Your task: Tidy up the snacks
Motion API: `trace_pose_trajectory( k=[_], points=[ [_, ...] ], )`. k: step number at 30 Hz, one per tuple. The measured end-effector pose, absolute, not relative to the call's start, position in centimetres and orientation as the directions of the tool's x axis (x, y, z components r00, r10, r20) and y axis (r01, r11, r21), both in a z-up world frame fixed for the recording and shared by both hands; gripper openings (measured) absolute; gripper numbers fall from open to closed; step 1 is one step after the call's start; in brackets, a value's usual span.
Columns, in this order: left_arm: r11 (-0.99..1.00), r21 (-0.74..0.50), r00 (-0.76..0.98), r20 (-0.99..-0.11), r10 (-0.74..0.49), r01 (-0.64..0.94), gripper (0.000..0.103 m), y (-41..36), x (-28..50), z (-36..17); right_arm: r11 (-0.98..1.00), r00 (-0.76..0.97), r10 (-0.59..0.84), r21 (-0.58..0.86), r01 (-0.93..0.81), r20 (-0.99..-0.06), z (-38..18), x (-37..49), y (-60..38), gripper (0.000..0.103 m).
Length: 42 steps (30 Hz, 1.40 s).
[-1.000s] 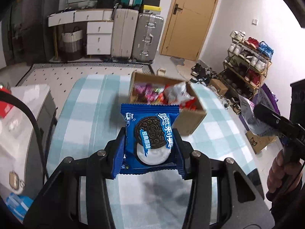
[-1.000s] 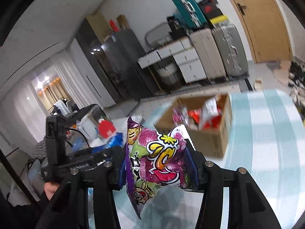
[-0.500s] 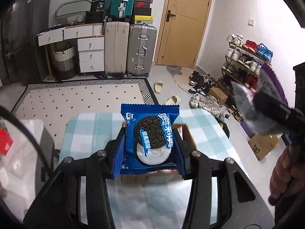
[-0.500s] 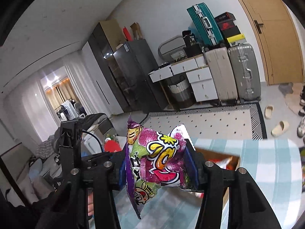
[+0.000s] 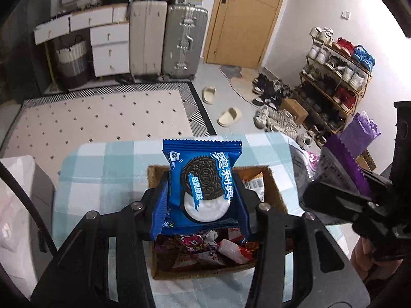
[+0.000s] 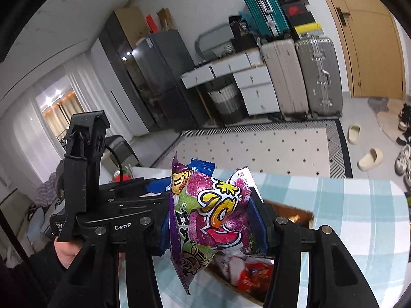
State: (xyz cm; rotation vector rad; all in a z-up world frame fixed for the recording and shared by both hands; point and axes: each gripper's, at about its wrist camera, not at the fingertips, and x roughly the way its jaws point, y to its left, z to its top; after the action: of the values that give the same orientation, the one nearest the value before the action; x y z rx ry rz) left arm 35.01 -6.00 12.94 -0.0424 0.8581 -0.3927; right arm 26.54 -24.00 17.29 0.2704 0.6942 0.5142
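Both packs over the box
Left gripper pinches cookie pack, right gripper pinches candy bag; box directly below, lower centre.

Cookie packet held upright between jaws of left gripper, above cardboard box. Loose snack packets piled in box. Box set on table. Candy bag clamped in right gripper, over near box edge. Right gripper seen right of box in left view. Rug spread beyond table; suitcases stood behind rug; shoe rack placed at right wall.
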Motion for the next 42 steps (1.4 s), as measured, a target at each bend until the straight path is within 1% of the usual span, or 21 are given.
trace_pose_trajectory(
  k=[4, 12, 16, 23, 25, 30, 31, 33, 37, 41, 42],
  points=[
    [0.928, -0.187, 0.573, -0.742, -0.348, 0.323, 0.042, -6.4, 35.8, 10.0, 0.851, 0.630, 0.522, 0.392, -0.349, -0.574, 14.4, 27.6, -24.1, 0.051],
    [0.928, -0.185, 0.547, -0.763, -0.343, 0.324, 0.042, -7.2, 37.7, 6.5, 0.862, 0.597, 0.506, 0.387, -0.326, -0.622, 10.2, 29.0, -24.4, 0.051],
    [0.927, -0.189, 0.536, -0.771, -0.344, 0.323, 0.042, -7.5, 38.2, 5.5, 0.862, 0.587, 0.506, 0.399, -0.313, -0.632, 9.0, 29.3, -24.5, 0.051],
    [0.933, -0.206, 0.528, -0.779, -0.338, 0.294, 0.044, -6.4, 38.4, 5.4, 0.863, 0.583, 0.504, 0.404, -0.304, -0.637, 8.0, 29.7, -24.1, 0.052],
    [0.938, -0.197, 0.534, -0.780, -0.326, 0.285, 0.047, -5.9, 38.1, 5.4, 0.866, 0.584, 0.499, 0.398, -0.304, -0.640, 7.9, 29.6, -23.9, 0.053],
    [0.952, -0.201, 0.549, -0.780, -0.299, 0.233, 0.066, -4.4, 37.2, 5.9, 0.881, 0.603, 0.472, 0.374, -0.290, -0.643, 8.1, 29.3, -23.5, 0.061],
    [0.953, -0.206, 0.556, -0.776, -0.298, 0.223, 0.067, -4.1, 36.9, 6.2, 0.881, 0.606, 0.472, 0.372, -0.293, -0.641, 8.3, 29.2, -23.5, 0.064],
    [0.953, -0.207, 0.565, -0.770, -0.297, 0.219, 0.068, -3.6, 36.0, 6.8, 0.879, 0.608, 0.477, 0.368, -0.304, -0.635, 8.7, 28.8, -23.2, 0.067],
    [0.961, -0.167, 0.594, -0.759, -0.267, 0.220, 0.070, -3.1, 33.6, 8.4, 0.885, 0.627, 0.465, 0.352, -0.306, -0.625, 9.7, 27.8, -23.1, 0.067],
    [0.969, -0.121, 0.650, -0.722, -0.236, 0.217, 0.078, -2.6, 29.9, 10.2, 0.887, 0.646, 0.460, 0.347, -0.305, -0.609, 10.8, 26.2, -23.2, 0.068],
    [0.970, -0.114, 0.662, -0.714, -0.229, 0.214, 0.078, -2.6, 29.0, 10.7, 0.886, 0.650, 0.463, 0.348, -0.308, -0.602, 11.2, 25.6, -23.3, 0.068]
  ],
)
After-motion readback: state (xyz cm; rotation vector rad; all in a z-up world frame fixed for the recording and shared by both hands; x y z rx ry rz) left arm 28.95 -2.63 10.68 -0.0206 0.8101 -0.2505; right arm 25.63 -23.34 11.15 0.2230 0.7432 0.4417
